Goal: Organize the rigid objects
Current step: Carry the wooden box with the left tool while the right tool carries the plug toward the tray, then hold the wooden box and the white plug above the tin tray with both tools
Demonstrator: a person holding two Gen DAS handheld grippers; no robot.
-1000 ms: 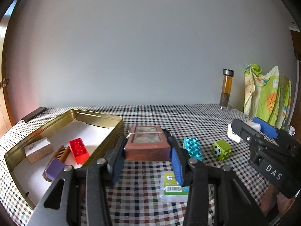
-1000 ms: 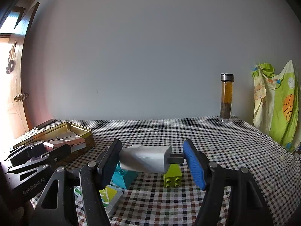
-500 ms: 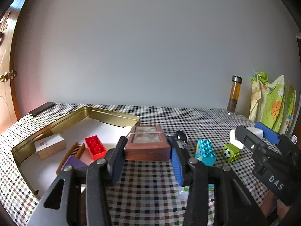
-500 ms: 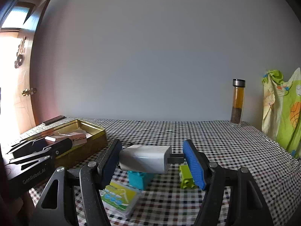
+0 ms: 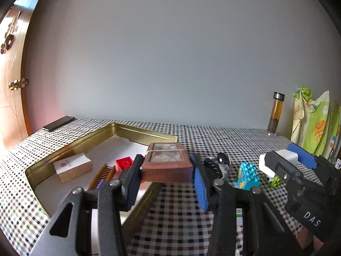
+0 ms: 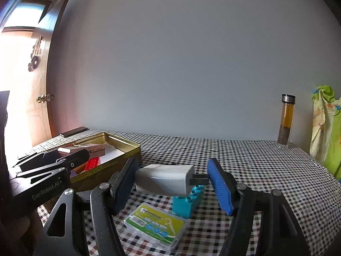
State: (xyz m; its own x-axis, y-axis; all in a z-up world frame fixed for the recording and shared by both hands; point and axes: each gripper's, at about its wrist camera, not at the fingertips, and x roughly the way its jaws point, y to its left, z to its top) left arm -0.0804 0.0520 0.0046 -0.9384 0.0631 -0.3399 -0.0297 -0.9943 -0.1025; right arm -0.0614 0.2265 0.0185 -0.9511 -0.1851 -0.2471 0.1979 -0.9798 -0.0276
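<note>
My left gripper [image 5: 167, 170] is shut on a small brown wooden box [image 5: 166, 164], held in the air over the near right edge of the gold tin [image 5: 64, 149]. Inside the tin lie a cork block [image 5: 72, 167], a wooden comb [image 5: 102, 175] and a red brick [image 5: 124, 163]. My right gripper [image 6: 170, 180] is shut on a white charger [image 6: 165, 179], its prongs against the blue pad, above a teal brick [image 6: 187, 202]. In the right wrist view the left gripper [image 6: 53, 164] hangs over the tin [image 6: 119, 147].
On the checked cloth lie a floss-pick case [image 6: 155, 226], a teal brick [image 5: 248, 176], a lime football brick [image 5: 273, 180] and a black keyring piece [image 5: 215, 166]. A glass bottle [image 6: 286, 121] stands at the back right beside hanging green fabric [image 5: 313, 123]. A dark flat bar [image 5: 58, 123] lies at the far left.
Both grippers have moved left with their loads. The wooden box now hangs over the tin's near right edge, and the charger has come above the teal brick.
</note>
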